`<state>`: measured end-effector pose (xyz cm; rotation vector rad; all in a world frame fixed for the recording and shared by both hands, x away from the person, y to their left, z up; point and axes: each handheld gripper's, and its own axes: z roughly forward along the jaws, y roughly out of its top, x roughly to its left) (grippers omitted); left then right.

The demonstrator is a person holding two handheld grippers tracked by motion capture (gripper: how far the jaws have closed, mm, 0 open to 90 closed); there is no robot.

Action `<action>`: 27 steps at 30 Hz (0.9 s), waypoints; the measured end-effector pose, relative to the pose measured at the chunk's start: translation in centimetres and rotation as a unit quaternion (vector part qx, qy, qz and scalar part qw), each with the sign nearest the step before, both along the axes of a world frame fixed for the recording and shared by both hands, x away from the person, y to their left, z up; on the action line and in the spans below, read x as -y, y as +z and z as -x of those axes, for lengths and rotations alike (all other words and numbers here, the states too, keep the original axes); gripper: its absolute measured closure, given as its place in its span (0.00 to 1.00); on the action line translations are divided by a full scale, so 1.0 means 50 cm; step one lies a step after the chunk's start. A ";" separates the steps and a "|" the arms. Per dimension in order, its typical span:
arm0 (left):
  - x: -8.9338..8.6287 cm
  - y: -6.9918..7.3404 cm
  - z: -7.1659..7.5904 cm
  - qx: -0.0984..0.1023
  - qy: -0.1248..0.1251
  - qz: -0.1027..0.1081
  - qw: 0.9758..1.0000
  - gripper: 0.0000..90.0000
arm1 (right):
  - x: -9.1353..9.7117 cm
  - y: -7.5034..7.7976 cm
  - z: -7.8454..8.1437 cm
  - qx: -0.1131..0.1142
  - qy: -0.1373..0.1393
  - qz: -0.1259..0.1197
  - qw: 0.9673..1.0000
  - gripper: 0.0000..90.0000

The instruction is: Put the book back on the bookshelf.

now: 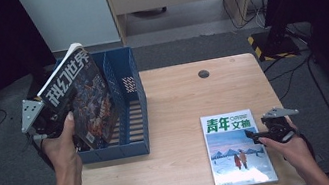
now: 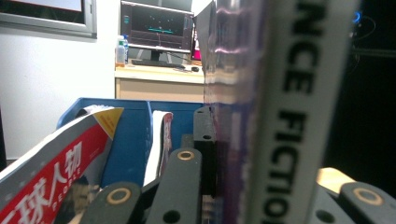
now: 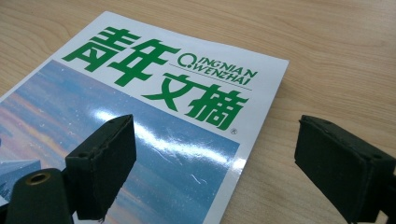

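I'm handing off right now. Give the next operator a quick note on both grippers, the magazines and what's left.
Left gripper: shut on the sci-fi magazine, held upright over the blue rack.
Right gripper: open, at the right edge of the green-title magazine, which lies flat on the table.
Done: other magazines already stand in the rack.
Left: slot the sci-fi magazine, then likely pick up and file the flat one.

Magazine (image 1: 83,98) over blue rack (image 1: 126,104)

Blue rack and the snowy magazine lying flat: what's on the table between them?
Nothing: in the high view, bare wooden table separates the blue rack from the snowy magazine.
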<state>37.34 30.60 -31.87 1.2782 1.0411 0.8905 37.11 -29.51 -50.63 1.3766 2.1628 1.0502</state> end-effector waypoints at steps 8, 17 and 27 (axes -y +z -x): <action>0.012 -0.009 -0.019 -0.005 0.005 0.002 1.000 0.92 | 0.000 -0.003 -0.001 -0.001 0.001 0.000 1.000 0.15; 0.023 -0.019 -0.033 -0.004 0.007 0.000 1.000 0.92 | 0.002 -0.004 -0.002 -0.003 0.002 0.000 1.000 0.15; 0.033 -0.036 -0.043 0.002 0.009 -0.003 1.000 0.92 | 0.005 -0.004 -0.001 -0.003 0.001 0.000 1.000 0.15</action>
